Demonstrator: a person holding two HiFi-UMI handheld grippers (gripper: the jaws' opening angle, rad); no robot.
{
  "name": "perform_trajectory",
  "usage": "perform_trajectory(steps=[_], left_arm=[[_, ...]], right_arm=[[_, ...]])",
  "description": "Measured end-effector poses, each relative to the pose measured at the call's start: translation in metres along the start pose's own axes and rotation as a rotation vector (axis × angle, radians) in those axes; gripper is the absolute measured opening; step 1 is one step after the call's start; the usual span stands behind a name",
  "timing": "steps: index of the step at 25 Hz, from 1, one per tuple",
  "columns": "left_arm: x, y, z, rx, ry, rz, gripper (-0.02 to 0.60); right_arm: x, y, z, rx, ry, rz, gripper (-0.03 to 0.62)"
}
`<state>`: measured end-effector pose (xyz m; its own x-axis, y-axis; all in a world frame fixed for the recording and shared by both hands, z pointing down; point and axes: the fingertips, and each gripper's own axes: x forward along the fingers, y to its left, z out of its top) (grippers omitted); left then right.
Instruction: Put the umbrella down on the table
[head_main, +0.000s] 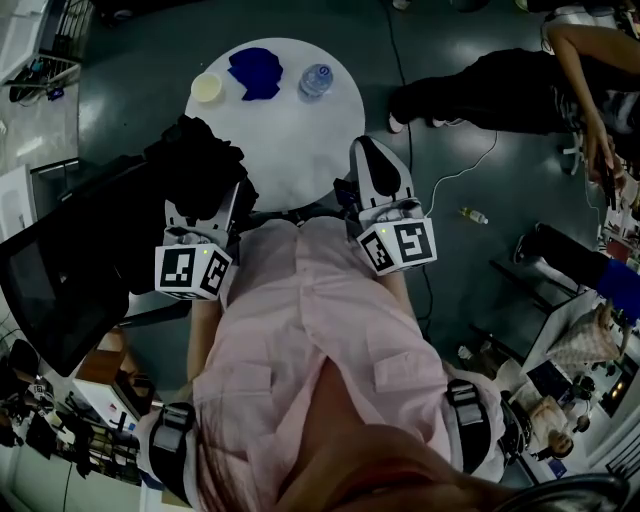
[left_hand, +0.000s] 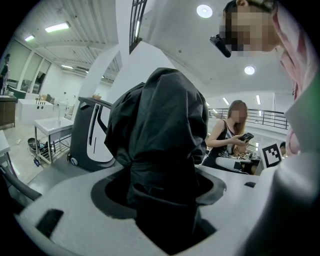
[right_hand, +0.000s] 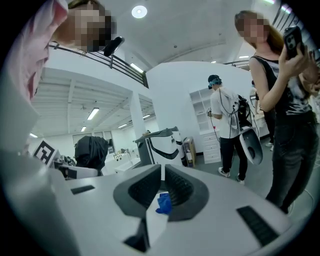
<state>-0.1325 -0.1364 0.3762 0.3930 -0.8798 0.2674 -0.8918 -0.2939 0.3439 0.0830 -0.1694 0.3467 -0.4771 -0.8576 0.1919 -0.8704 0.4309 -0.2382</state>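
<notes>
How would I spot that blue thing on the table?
Find the round white table ahead of the person. At its far edge lies a crumpled blue cloth, between a pale yellow cup and a clear plastic bottle; it alone is blue.

a pale pink shirt (head_main: 310, 320) with two chest pockets fills the lower middle of the head view, black padded straps (head_main: 172, 430) at its lower left and right. the left gripper (head_main: 205, 215) and right gripper (head_main: 368, 150) have pale grey shells and black ribbed pads, each bearing a white cube (head_main: 192, 270) of black square markers
</notes>
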Motion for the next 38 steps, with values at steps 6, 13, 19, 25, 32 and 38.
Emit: perform_trajectory(steps=[6, 13, 19, 25, 32, 38], left_arm=[[-0.002, -0.001, 0.004, 0.026, 0.018, -0.014, 0.311], [-0.005, 0.005, 0.006, 0.057, 0.023, 0.029, 0.311], [-0.005, 0.008, 0.007, 0.041, 0.019, 0.040, 0.311], [-0.008, 0.012, -0.001, 0.043, 0.048, 0.051, 0.311], [-0.002, 0.014, -0.014, 0.059, 0.109, 0.051, 0.311], [0.007, 0.026, -0.053, 0.095, 0.236, 0.068, 0.311]], right_arm=[[0.001, 0.003, 0.003, 0.004, 0.003, 0.021, 0.041], [0.005, 0.003, 0.006, 0.012, -0.013, 0.029, 0.040], [0.002, -0.004, 0.005, 0.019, -0.010, 0.012, 0.041], [-0.006, -0.006, -0.002, 0.027, 0.014, 0.003, 0.040], [-0.008, -0.007, -0.002, 0.014, 0.028, 0.001, 0.041], [-0.011, -0.008, -0.013, 0.028, 0.040, -0.009, 0.041]])
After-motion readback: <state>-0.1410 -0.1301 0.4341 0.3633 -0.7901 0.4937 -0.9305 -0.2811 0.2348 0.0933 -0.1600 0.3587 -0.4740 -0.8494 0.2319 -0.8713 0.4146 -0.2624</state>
